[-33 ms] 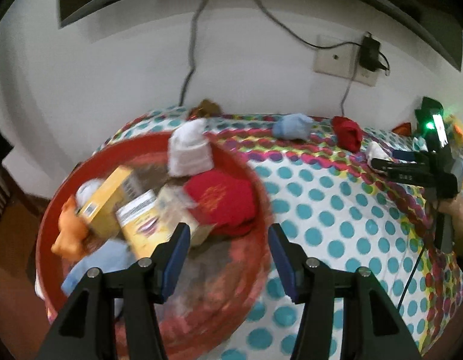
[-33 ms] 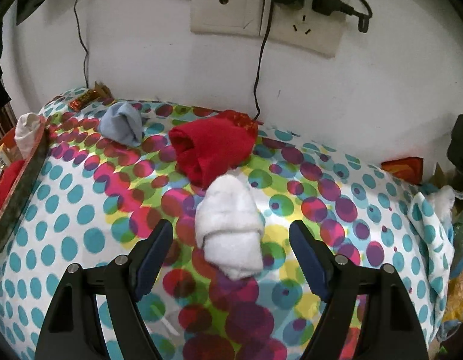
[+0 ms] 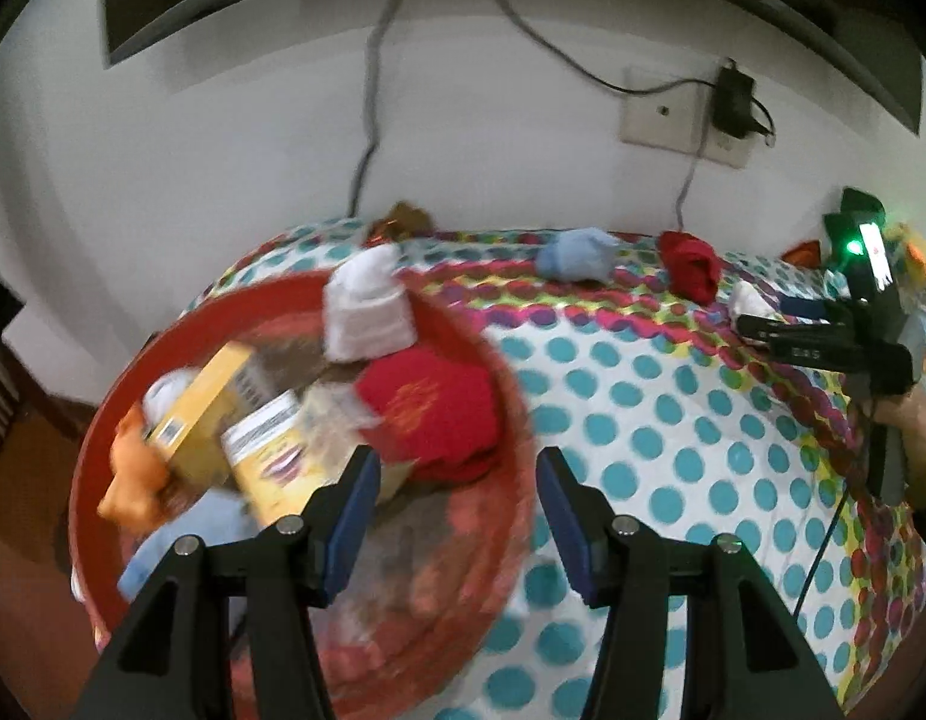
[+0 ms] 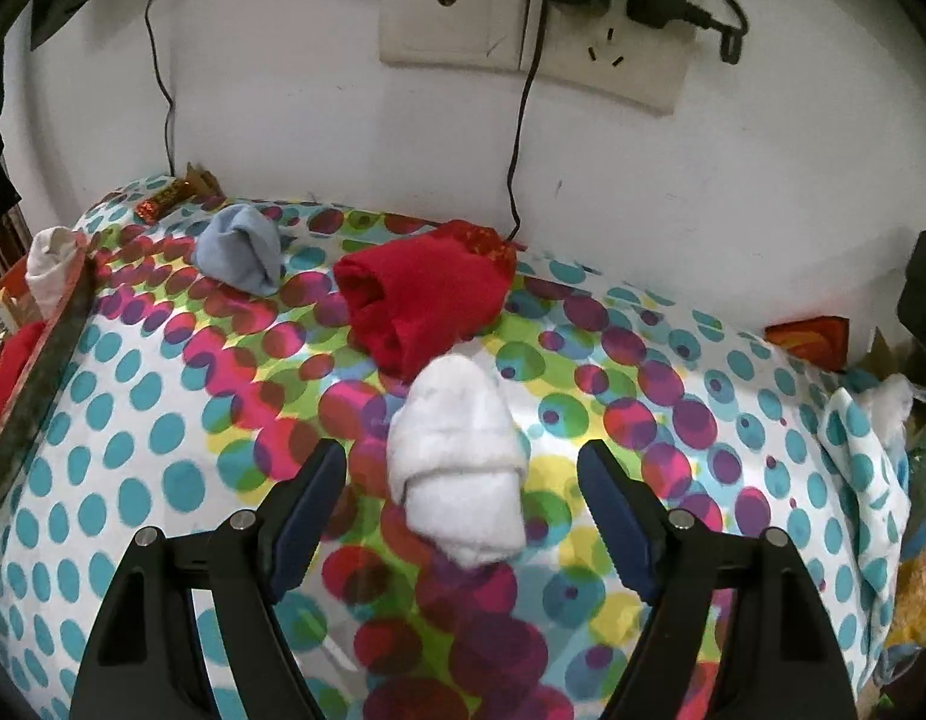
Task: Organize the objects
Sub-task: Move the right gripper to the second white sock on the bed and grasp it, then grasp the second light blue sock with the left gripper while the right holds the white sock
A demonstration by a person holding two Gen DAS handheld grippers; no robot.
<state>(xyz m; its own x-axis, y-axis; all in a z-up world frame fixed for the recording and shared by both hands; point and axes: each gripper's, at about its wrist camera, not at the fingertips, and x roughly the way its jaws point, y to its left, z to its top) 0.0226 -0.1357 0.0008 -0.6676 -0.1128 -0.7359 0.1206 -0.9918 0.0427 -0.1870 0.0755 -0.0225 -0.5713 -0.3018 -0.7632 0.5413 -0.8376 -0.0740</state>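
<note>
A round red basket (image 3: 511, 420) stands on the left of the dotted table and holds a red sock roll (image 3: 432, 414), a white sock roll (image 3: 366, 312), yellow boxes (image 3: 210, 408), an orange item and a blue item. My left gripper (image 3: 456, 498) is open and empty just above the basket's near right side. My right gripper (image 4: 463, 498) is open, with a white sock roll (image 4: 456, 468) on the cloth between its fingers. A red sock roll (image 4: 420, 300) and a light blue sock roll (image 4: 240, 252) lie beyond it.
The table wears a dotted cloth (image 4: 162, 438) and stands against a white wall with a socket plate (image 4: 523, 24) and hanging cables. A candy wrapper (image 4: 162, 204) lies at the back left. Cloth and packets crowd the right edge (image 4: 871, 456). The basket rim (image 4: 36, 366) shows at the left.
</note>
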